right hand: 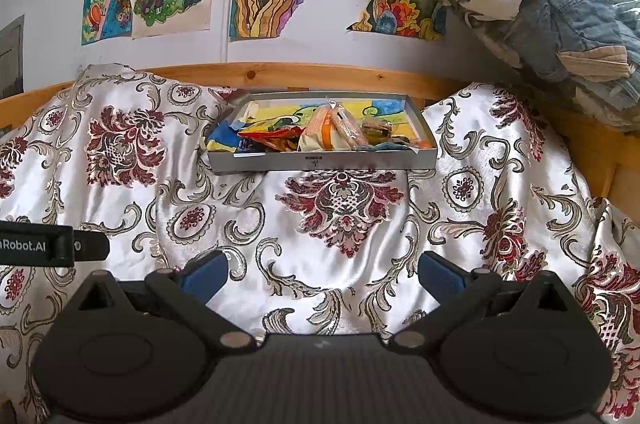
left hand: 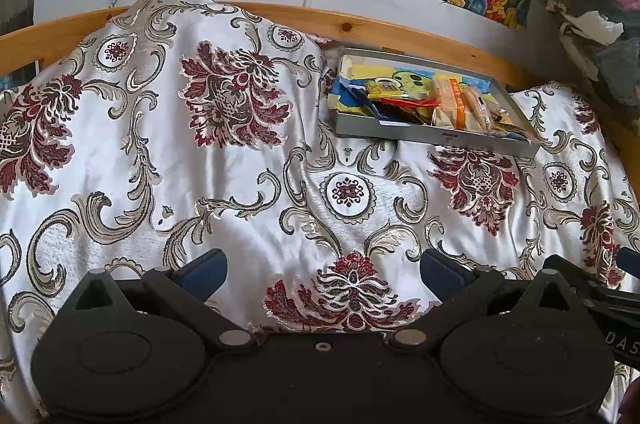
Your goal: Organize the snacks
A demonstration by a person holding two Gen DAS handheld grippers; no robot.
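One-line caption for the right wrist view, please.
Open, empty right claw hovers over floral satin bedspread, facing shallow grey cardboard tray of assorted snack packets.

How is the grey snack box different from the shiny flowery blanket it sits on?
The grey snack box is stiff, plain and straight-edged; the flowery blanket is soft, wrinkled and patterned in red and silver. The box is small and holds snack packets; the blanket spreads over the whole bed and carries only the box. Both lie in front of the wooden bed rail, away from the open left hand-held gripper and right hand-held gripper.
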